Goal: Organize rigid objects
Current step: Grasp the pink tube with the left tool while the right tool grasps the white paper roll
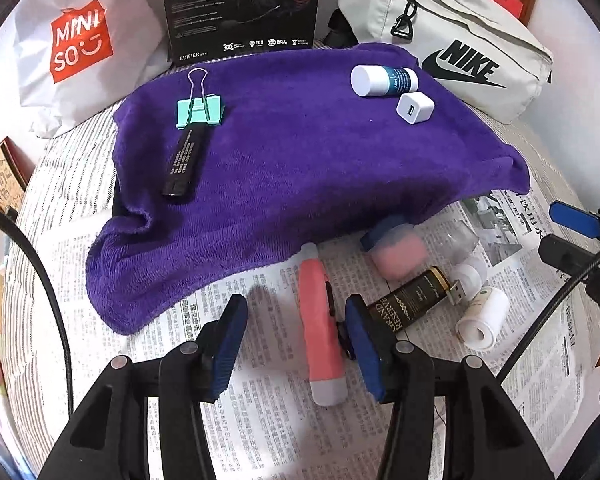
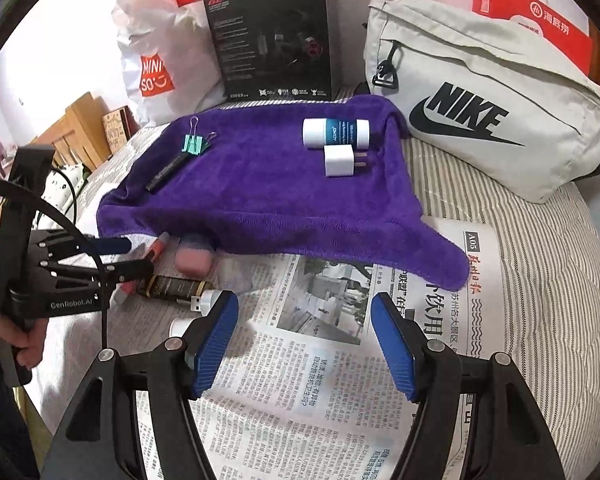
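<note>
Left tongs (image 1: 296, 344) are down over the newspaper (image 1: 260, 420), and the pink tube (image 1: 320, 332) lies right between the two blue pads. That's the relation that matters: the tube's long axis runs away from the camera, roughly along the line the tongs point, slightly slanted, so the pads sit on either side of its narrow width. The tube hugs the right-hand pad; on the left there's a clear gap of newsprint. So the left tongs are partly spread, straddling the tube but not pinching it as far as I can see.

Right tongs (image 2: 304, 344) hang spread over bare newspaper, nothing between the pads, well apart from the tube. The left hand is plainly the nearer one, and I'd judge this pick is its job.

The tube itself: salmon pink body, pale grey cap at the near end, a dark strip along one side, far tip close to the edge of the purple towel (image 1: 300, 168). Smooth and rounded, so it may roll if squeezed off-centre.

Just beside it lies a black-and-gold stick (image 1: 412, 300) with a USB plug showing, touching or nearly touching the right pad, so a closing grip could nudge it. Up on the towel, a binder clip (image 1: 199, 110), black pen (image 1: 184, 164), white bottle (image 1: 380, 80) and charger (image 1: 415, 109) sit in two pairs.
</note>
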### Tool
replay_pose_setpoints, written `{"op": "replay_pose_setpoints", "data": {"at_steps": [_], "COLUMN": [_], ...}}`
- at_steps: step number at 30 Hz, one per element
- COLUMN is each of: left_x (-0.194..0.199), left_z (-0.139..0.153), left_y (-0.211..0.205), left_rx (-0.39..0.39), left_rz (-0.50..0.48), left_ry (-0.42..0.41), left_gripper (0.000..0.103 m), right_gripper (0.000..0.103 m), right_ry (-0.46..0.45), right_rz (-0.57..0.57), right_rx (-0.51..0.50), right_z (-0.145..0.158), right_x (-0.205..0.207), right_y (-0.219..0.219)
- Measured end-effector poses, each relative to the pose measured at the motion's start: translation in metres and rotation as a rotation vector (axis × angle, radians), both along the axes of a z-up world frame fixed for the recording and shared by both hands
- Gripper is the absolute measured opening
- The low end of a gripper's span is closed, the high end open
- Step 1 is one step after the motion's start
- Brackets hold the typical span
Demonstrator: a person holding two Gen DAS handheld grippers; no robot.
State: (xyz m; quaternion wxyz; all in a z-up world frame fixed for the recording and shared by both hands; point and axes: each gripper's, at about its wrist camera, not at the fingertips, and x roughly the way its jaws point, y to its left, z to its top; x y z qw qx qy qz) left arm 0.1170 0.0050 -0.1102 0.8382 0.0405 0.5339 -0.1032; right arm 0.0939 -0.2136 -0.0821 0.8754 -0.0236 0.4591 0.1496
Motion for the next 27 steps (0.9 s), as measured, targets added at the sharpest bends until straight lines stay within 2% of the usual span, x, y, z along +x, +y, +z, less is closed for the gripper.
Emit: {"op": "replay_pose_setpoints", "data": {"at_steps": [3,5,14,18,27], "left_x": [0.002,0.0,-0.012,-0.017,-0.018], "left_z": [-0.003,-0.003,0.0,0.001,0.0], "left_y": [-0.005,-0.006,0.01,0.007,0.013], "left_rx": [0.044,0.069,0.08,0.05,0.039], "left_rz": [-0.025,-0.049,-0.07,-0.104,-0.077], "left_ry": [0.007,-0.01,-0.018,-0.022,-0.031], "left_gripper": [0.035,0.033,0.032,0.017,0.017], "right_gripper": [0.068,0.068,0.068,0.068,0.068], "right_ry": [0.01,0.013,0.026,0.031,0.033], "right_rz": [-0.004,-0.004,-0.005,0.005,0.069], "right_rx": [0.001,-0.002,-0.008,-0.012,0.027], "right_z": [-0.002,-0.003,-0.007,-0.009,-0.008], "right_x": [0.002,0.002,0.004,0.002,-0.006], "right_y": [-0.001,-0.002,-0.002,0.001,0.014]}}
